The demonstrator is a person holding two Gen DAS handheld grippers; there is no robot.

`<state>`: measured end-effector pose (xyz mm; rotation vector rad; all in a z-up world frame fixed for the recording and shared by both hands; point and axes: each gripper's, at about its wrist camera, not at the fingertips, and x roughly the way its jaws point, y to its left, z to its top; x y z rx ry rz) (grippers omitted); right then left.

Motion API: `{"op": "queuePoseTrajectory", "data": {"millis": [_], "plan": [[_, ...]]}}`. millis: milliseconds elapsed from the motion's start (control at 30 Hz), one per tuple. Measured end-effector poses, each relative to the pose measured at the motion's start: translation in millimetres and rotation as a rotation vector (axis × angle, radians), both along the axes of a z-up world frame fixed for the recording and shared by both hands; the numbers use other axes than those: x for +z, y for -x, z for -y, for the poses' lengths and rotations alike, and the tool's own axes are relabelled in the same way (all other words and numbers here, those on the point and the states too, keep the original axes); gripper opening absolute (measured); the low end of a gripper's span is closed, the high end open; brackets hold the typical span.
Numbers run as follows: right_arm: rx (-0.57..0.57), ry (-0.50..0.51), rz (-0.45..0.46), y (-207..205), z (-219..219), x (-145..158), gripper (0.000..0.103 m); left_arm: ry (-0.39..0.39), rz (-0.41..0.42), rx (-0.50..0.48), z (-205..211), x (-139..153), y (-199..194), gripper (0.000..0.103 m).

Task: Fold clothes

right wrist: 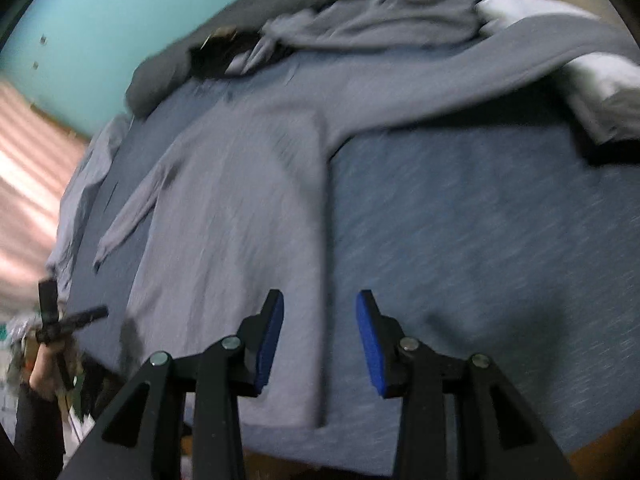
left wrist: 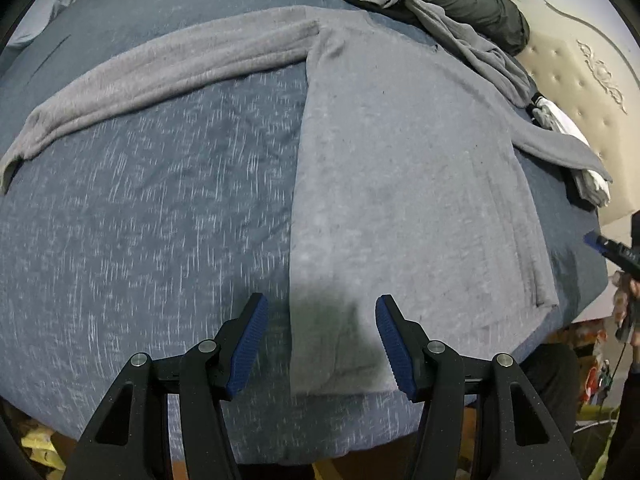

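Grey sweater [left wrist: 400, 184] flat on blue bedsheet [left wrist: 160, 216], both grippers' fingers [left wrist: 244, 344] [right wrist: 268, 344] spread, empty

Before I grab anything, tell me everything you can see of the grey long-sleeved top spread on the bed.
The grey long-sleeved knit top looks soft and slightly fuzzy. It lies flat on the blue heathered bedsheet, hem toward the bed's near edge, not yet folded. One sleeve stretches straight out sideways; the other runs out toward the white and dark clothes near the headboard. Beyond its top edge lies a crumpled grey garment. Both the left tongs and the right tongs hover open above its hem, gripping nothing.
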<state>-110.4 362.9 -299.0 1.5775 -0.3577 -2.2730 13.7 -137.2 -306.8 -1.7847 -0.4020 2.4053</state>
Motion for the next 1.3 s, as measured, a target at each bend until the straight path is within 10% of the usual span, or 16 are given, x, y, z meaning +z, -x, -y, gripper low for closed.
{"op": "queuePoseTrajectory", "data": {"millis": [667,767,833,900,1300], "plan": [[0.072,-0.071,0.24,-38,30,-81,0.038,-0.014,0.059,-0.022,-1,-34,-24,0.06],[0.072,-0.067,0.238,-38,30,-88,0.032,-0.021,0.06,-0.022,-1,-38,-24,0.045],[0.077,-0.07,0.223,-39,29,-86,0.013,-0.022,0.067,-0.019,0,-41,-25,0.016],[0.081,-0.074,0.205,-39,29,-83,0.006,-0.011,0.057,-0.031,-2,-38,-26,0.009],[0.05,-0.139,-0.003,-41,-16,7,0.004,-0.032,-0.071,-0.125,-28,24,-66,0.006]]}}
